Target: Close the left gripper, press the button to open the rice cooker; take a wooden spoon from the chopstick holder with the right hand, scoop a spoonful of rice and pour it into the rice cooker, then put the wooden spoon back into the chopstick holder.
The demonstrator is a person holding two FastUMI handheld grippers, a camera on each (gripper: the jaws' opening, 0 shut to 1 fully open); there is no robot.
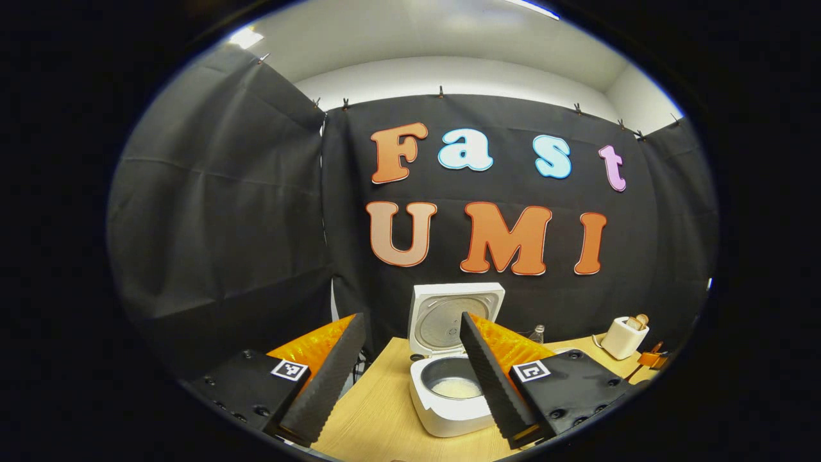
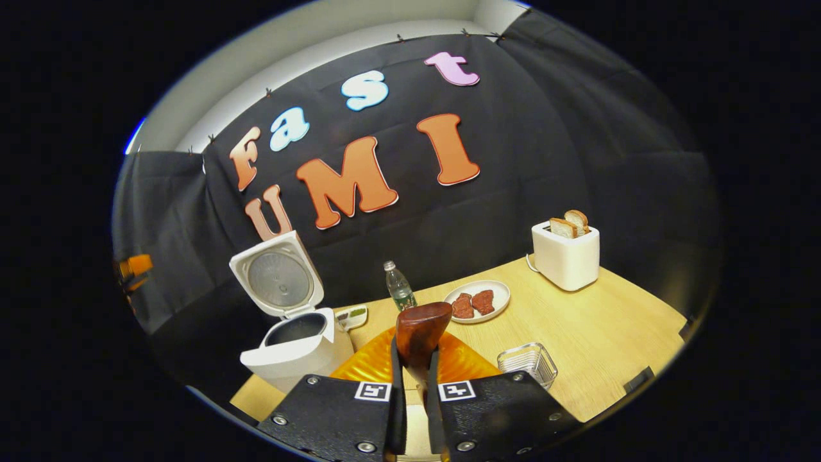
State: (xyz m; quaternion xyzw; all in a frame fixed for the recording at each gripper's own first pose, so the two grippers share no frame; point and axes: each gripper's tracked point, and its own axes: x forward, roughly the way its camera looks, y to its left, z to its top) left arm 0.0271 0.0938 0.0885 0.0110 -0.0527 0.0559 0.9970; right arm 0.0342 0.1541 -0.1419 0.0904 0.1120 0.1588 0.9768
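Observation:
The white rice cooker [image 1: 449, 410] stands with its lid [image 1: 452, 317] raised, and white rice lies in the inner pot [image 1: 457, 387]. My left gripper [image 1: 410, 316] hovers in front of it, open, with its fingers wide apart and nothing between them. My right gripper [image 2: 415, 359] is shut on the handle of the dark wooden spoon [image 2: 420, 330], whose bowl sticks up above the fingertips. To that gripper's left is the rice cooker [image 2: 292, 356], open. A wire holder [image 2: 527, 362] sits on the table just to its right.
On the wooden table [image 2: 609, 327] stand a white toaster [image 2: 564, 256] with bread slices, a plate [image 2: 497, 292] with meat pieces, a small bottle [image 2: 399, 287] and a small white dish [image 2: 351, 316] behind the cooker. The left gripper's orange body [image 2: 131, 269] shows far left.

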